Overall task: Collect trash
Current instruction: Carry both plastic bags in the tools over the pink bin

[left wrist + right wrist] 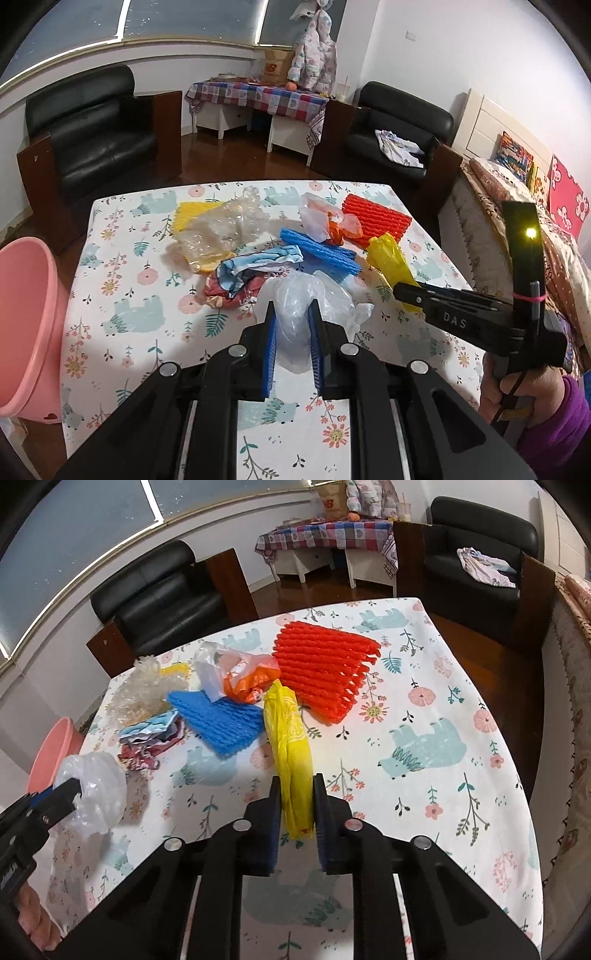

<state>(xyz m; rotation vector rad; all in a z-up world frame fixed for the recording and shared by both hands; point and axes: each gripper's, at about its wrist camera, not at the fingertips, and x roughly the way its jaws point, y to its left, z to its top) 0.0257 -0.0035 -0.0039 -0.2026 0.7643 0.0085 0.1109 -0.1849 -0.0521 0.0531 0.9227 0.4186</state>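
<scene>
My left gripper (292,314) is shut on a clear white plastic bag (301,299) and holds it over the table's near part; it also shows in the right wrist view (98,790). My right gripper (295,786) is shut on a yellow plastic bag (291,738), which trails toward the trash pile; that bag also shows in the left wrist view (388,258). On the table lie a red foam net (321,668), a blue foam net (221,720), an orange bag (247,679), crumpled clear plastic (136,694), a yellow foam net (192,214) and a crumpled printed wrapper (151,738).
A pink bin (26,328) stands off the table's left edge, also seen in the right wrist view (55,749). The table (424,775) has a floral cloth. Black armchairs (92,129) stand beyond it. A bed (517,206) is to the right.
</scene>
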